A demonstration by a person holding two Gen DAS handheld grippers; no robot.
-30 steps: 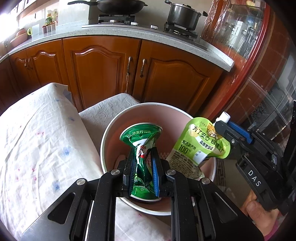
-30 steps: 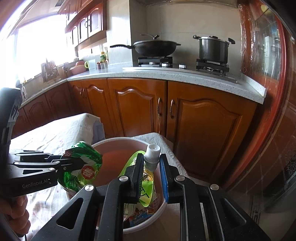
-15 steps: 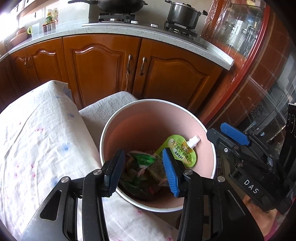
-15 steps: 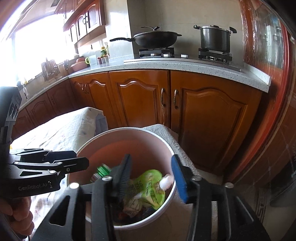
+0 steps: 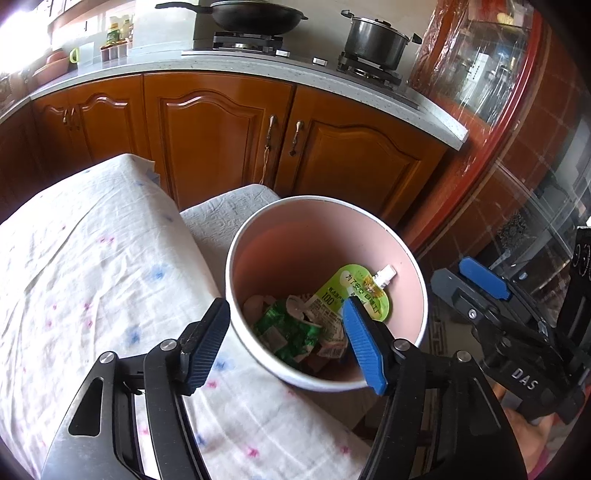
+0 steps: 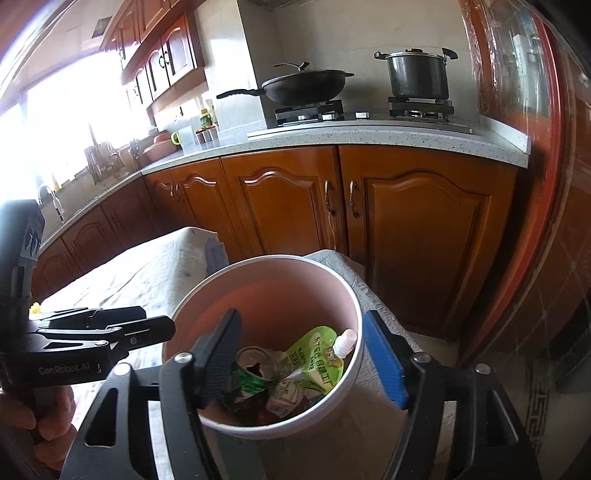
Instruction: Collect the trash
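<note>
A pink bin (image 5: 280,236) (image 6: 258,284) stands beside a cloth-covered table. Inside lie a light green spouted pouch (image 5: 354,288) (image 6: 314,354), a crushed green can (image 5: 284,328) (image 6: 253,369) and other wrappers. My left gripper (image 5: 286,347) is open and empty above the bin's near rim. My right gripper (image 6: 303,358) is open and empty above the bin; it also shows at the right of the left wrist view (image 5: 476,291). The left gripper shows at the left of the right wrist view (image 6: 147,328).
The table with a white cloth (image 5: 92,277) lies left of the bin. Wooden cabinets (image 5: 221,133) with a stone counter, a wok (image 5: 255,14) and a pot (image 5: 375,42) stand behind. A glass cabinet (image 5: 517,92) is at the right.
Both grippers opened and dropped the green can and the pouch into the bin, then drew back a little. The trash now rests at the bin's bottom.
</note>
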